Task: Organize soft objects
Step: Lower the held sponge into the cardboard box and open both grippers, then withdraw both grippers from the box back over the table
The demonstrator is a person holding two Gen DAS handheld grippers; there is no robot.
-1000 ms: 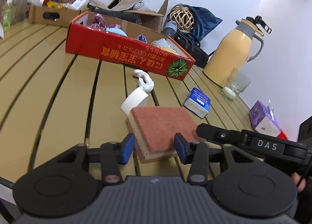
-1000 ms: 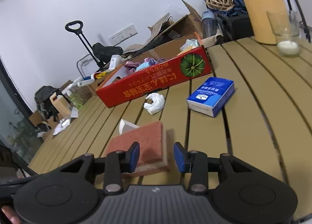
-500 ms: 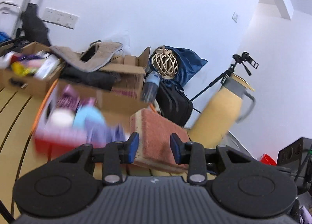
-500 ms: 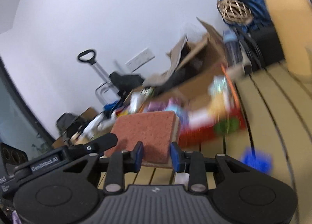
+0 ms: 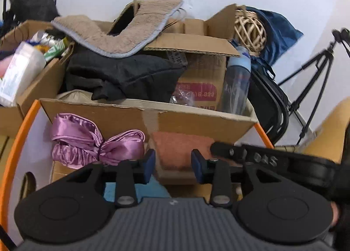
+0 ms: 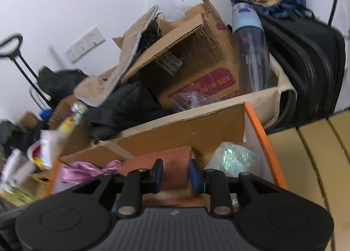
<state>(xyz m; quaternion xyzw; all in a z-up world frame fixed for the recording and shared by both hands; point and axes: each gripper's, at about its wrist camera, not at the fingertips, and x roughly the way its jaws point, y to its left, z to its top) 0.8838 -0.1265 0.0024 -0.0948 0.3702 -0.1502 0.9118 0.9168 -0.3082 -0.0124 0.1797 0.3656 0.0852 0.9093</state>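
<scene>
Sponge (image 5: 179,152): coarse, matt terracotta top over a pale foam layer. Purple cloth (image 5: 94,144), left of the sponge: glossy satin, creased. Box wall (image 5: 196,124) behind the sponge: matt brown corrugated cardboard. Bag (image 6: 234,159), right of the sponge: shiny crinkled clear plastic. Mat (image 5: 122,30) above: fuzzy beige pile.

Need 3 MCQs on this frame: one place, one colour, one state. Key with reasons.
1. The sponge is: A over the orange-rimmed box; B on the bare table; C beside the bottle.
2. The satin cloth in the box is: A green; B purple; C black.
3. The sponge is: A lying free; B between both grippers' fingers; C held by one gripper.

A: box walls surround it.
B: shiny purple folds.
B: left gripper and right gripper both straddle it.
</scene>
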